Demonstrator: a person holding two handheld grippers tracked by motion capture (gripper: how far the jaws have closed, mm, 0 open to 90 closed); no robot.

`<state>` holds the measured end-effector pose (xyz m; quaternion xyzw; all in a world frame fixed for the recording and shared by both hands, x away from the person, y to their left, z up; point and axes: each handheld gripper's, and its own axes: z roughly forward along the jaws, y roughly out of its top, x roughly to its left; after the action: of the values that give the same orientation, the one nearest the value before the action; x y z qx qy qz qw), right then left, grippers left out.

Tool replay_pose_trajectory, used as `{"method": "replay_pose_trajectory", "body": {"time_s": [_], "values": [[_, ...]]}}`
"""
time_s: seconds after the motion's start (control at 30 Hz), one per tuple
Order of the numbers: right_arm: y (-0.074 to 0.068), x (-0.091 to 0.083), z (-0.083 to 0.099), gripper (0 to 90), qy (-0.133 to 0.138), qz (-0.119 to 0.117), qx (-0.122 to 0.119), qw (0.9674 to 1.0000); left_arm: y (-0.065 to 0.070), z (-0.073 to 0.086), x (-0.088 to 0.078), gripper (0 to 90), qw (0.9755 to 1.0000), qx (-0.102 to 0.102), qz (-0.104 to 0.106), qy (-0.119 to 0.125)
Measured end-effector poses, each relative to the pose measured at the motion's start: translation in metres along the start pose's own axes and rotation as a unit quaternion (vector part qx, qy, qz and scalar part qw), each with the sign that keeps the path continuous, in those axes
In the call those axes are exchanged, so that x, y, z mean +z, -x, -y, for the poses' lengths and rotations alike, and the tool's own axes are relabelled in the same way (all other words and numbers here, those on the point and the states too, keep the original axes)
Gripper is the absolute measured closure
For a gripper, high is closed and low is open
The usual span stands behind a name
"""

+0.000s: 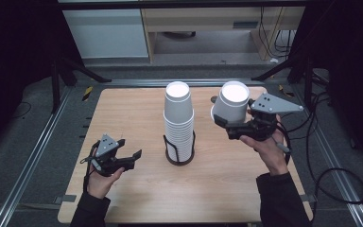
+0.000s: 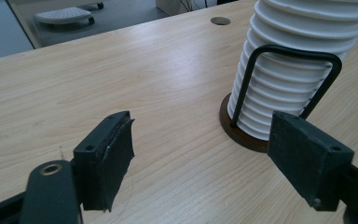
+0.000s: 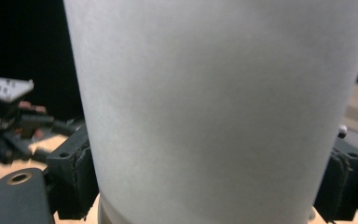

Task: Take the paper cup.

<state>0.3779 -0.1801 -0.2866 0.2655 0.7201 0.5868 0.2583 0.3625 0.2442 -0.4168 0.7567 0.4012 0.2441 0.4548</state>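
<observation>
In the high view, the right gripper (image 1: pixel 227 124) holds a single white paper cup (image 1: pixel 231 101) above the worktop (image 1: pixel 137 189), to the right of the tall stack of cups (image 1: pixel 178 120) and well apart from it. Its fingers are clenched on the cup's lower wall, and the cup stands mouth up, tilted slightly. The stack sits in a black wire holder (image 1: pixel 179 153) near the middle of the worktop. The left gripper (image 1: pixel 134 157) rests low at the left, fingers released and holding nothing, aimed toward the holder.

In the left gripper view, the spread fingers (image 2: pixel 105 156) frame bare wood, with the ribbed stack (image 2: pixel 298 70) and the wire loop of the holder (image 2: pixel 289 70) just beyond them on a dark round base.

In the right gripper view, the cup's white wall (image 3: pixel 214 107) sits squarely between the two fingers (image 3: pixel 72 172), and the left gripper (image 3: pixel 9 121) appears farther off.

To carry the step well, I judge the grip should stay light, since a thin paper wall will buckle, and the cup should be brought level before it is set down on open wood, clear of the stack.

The worktop is pale wood grain with a small round cable hole (image 2: pixel 220 20) near the far edge. Around it the room is dark, with metal floor rails, loose cables and a light cabinet beyond.
</observation>
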Motion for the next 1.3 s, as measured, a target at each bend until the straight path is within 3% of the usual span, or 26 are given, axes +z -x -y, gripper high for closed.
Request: {"method": "replay_pose_trajectory", "body": {"time_s": [0.4,0.6,0.73,0.8,0.9,1.3], "values": [[-0.002,-0.007,0.062,13.5,-0.024,-0.015,0.028,0.9992,0.004,0.0,0.003,21.6,0.9999,0.006,0.007,-0.005],[-0.004,-0.007,0.092,13.4,-0.053,-0.013,0.031,0.998,0.008,0.0,0.007,21.6,0.9998,0.012,0.016,-0.009],[-0.006,-0.008,0.105,13.4,-0.058,-0.022,0.035,0.9975,0.012,0.0,0.009,21.6,0.9996,0.018,0.021,-0.012],[-0.008,-0.007,0.106,13.4,-0.074,-0.015,0.022,0.9969,0.014,0.0,0.009,21.6,0.9995,0.02,0.022,-0.011],[-0.009,-0.007,0.108,13.4,-0.072,-0.023,0.024,0.9969,0.014,0.0,0.008,21.6,0.9995,0.019,0.024,-0.009],[-0.028,0.015,0.123,13.4,-0.118,-0.082,-0.011,0.9895,0.026,0.0,0.013,21.5,0.9974,0.039,0.057,-0.019]]}}
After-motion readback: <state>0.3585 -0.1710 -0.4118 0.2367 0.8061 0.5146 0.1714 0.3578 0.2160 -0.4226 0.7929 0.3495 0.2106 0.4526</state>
